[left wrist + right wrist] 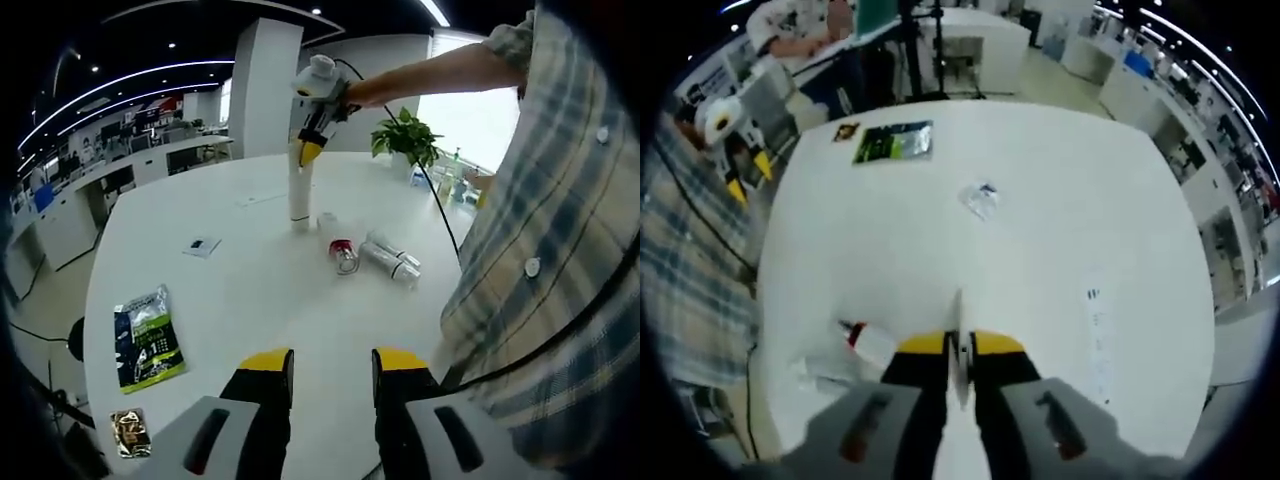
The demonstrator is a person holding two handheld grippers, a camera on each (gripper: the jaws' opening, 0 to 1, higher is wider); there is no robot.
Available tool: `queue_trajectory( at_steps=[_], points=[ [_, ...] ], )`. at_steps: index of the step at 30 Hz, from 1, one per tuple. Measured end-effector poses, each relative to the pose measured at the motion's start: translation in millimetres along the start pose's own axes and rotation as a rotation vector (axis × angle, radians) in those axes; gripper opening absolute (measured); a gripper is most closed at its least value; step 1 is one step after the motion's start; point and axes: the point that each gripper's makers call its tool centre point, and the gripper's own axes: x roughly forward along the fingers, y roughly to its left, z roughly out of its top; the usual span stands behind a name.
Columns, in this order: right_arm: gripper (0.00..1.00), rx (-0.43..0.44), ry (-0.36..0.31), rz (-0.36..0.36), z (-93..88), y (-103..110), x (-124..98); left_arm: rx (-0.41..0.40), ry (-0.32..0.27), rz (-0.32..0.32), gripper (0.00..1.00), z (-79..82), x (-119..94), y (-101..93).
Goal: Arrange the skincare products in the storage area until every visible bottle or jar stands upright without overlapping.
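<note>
In the left gripper view, the left tool (pixel 330 365) is held low over the near edge of the white table (pixel 240 290), its yellow-tipped jaws spread wide with nothing between them. It is judged to be kept back so that the working area stays unobstructed. Toward the far edge, the right tool (pixel 308 150) is seen reaching in from above, closed on the cap end of a tall white tube (pixel 299 195) that stands upright on the table; the grip at the top is judged to be what steadies it while it is set down. Just beside the tube, a red-capped bottle (pixel 343 254) and a clear bottle (pixel 390 258) are lying on their sides, touching or nearly so, and are judged still to need standing up. A green sachet (pixel 148 336) and a small gold packet (pixel 130 430) lie near the left edge, and a small card (pixel 201 245) further in.

In the right gripper view, the right tool (pixel 960 350) is seen narrowed onto the tall white tube (pixel 959 340), looked down along its length. The red-capped bottle (pixel 862 338) lies just beside it. The green sachet (pixel 893 141) rests near the far edge.
</note>
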Motion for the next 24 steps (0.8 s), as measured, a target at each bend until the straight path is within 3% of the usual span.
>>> queue_trajectory(
  at_steps=[6, 15, 24],
  points=[
    [0.06, 0.011, -0.034, -0.010, 6.3, -2.9, -5.8, -0.001, 0.001, 0.002, 0.32, -1.6, -0.9, 1.1],
    [0.08, 0.004, -0.021, -0.012, 4.2, -1.9, -5.1, -0.002, -0.005, -0.004, 0.31, 0.8, 0.2, -2.8],
    [0.22, 0.027, -0.036, -0.052, 4.0, -7.8, -8.3, -0.003, 0.003, -0.006, 0.32, -0.5, -0.8, -2.4]
  ],
)
